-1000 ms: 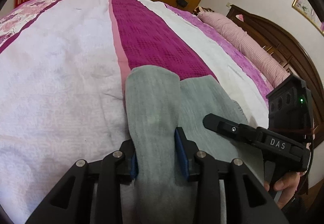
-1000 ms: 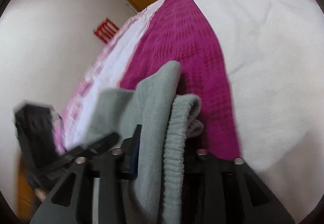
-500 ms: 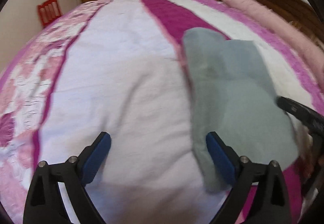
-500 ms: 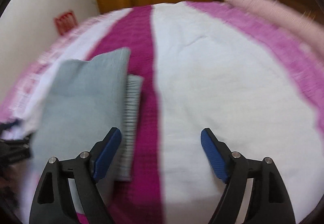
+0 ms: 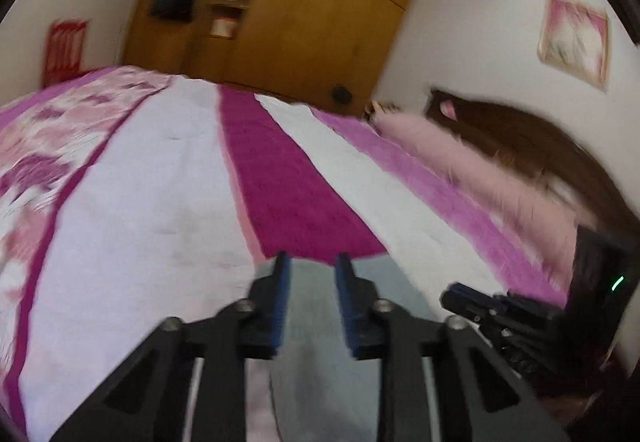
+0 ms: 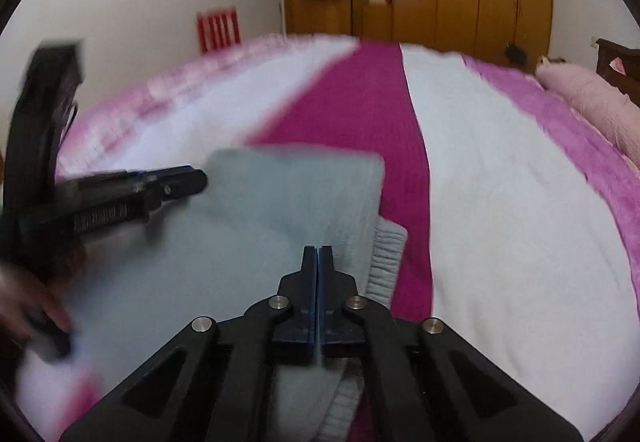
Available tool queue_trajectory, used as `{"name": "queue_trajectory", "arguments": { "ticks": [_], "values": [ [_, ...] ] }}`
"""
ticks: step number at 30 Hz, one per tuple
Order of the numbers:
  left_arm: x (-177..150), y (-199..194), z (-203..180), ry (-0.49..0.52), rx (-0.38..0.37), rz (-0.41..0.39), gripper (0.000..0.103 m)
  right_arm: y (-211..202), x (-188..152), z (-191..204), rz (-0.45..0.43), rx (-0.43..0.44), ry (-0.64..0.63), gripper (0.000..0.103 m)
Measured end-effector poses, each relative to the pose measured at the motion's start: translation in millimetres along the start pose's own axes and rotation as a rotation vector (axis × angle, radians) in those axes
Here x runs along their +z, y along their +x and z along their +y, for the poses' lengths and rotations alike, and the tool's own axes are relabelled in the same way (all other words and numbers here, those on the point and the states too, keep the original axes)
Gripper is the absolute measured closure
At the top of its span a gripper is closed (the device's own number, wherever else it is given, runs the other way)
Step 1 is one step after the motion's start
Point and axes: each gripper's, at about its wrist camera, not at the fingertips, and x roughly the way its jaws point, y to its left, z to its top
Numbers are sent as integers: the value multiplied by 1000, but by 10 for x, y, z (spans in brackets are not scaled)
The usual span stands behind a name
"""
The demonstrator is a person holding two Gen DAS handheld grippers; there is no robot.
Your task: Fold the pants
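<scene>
Grey pants (image 6: 256, 226) are lying folded on the bed (image 6: 500, 202), sitting near the bed's near edge, partly over the magenta stripe (image 6: 360, 102) and partly over the white band to its left. The ribbed waistband (image 6: 386, 254) is poking out from under the folded layers on the right side of the stack.

My right claw (image 6: 318, 254) is hovering low over the pants, pointing toward the far edge of the bed, its blue pads pressed flat together with nothing between them, so closed and empty. I am holding it roughly level, fingers lined up with the stack's right half.

My left claw (image 5: 310, 266) is pointing up the bed along the magenta stripe, tilted so the wardrobe (image 5: 304, 30) and wall are filling the upper view. Its blue pads (image 5: 280, 294) are standing apart with a narrow gap, so partly open, and grey fabric is showing through the gap below them; I cannot tell if the pads are touching the cloth. In the right wrist view the same claw (image 6: 200, 178) is reaching in from the left, its tip over the far left corner of the pants, my hand (image 6: 36, 306) gripping its handle low at the left edge, blurred.

A pink pillow roll (image 6: 592, 98) is lying along the bed's right edge by the dark headboard (image 5: 520, 138). A red chair (image 6: 219, 29) is standing beyond the far left corner.
</scene>
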Motion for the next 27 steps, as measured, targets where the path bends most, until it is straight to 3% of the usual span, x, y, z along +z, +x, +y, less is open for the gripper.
{"name": "queue_trajectory", "arguments": {
  "ticks": [2,3,4,5,6,9,11,12,14,16,17,19,22,27],
  "values": [
    [-152,394,55,17,91,145,88,-9,27,-202,-1,1,83,103],
    [-164,555,189,-57,58,214,88,-66,33,-267,-12,-129,84,101],
    [-134,576,298,-111,29,201,84,-111,0,-328,-15,-231,87,102],
    [-108,603,385,-157,40,196,75,-190,-64,-410,-18,-190,130,102],
    [-102,675,461,-194,55,223,76,-266,-97,-451,-25,-172,155,102],
    [-39,639,323,-112,136,213,80,-630,-165,-234,-107,-186,92,102],
    [0,452,193,-63,192,158,92,-822,-210,3,-153,-195,1,102],
    [-3,260,153,-86,147,114,92,-901,-246,163,-172,-174,-62,102],
    [-63,-59,121,-142,32,77,92,-887,-402,355,-111,-141,-161,102],
    [-196,-261,-18,-60,-4,78,92,-755,-532,324,-15,-196,-184,102],
    [-292,-248,-108,9,18,124,91,-688,-574,254,37,-246,-155,102],
    [-590,-160,-174,77,133,271,91,-686,-615,-25,106,-337,-43,102],
    [-648,-353,-189,70,282,250,92,-1075,-650,-209,64,-349,32,102],
    [-645,-826,-473,185,359,228,92,-1769,-655,149,-17,-326,-13,102]
  ]
}}
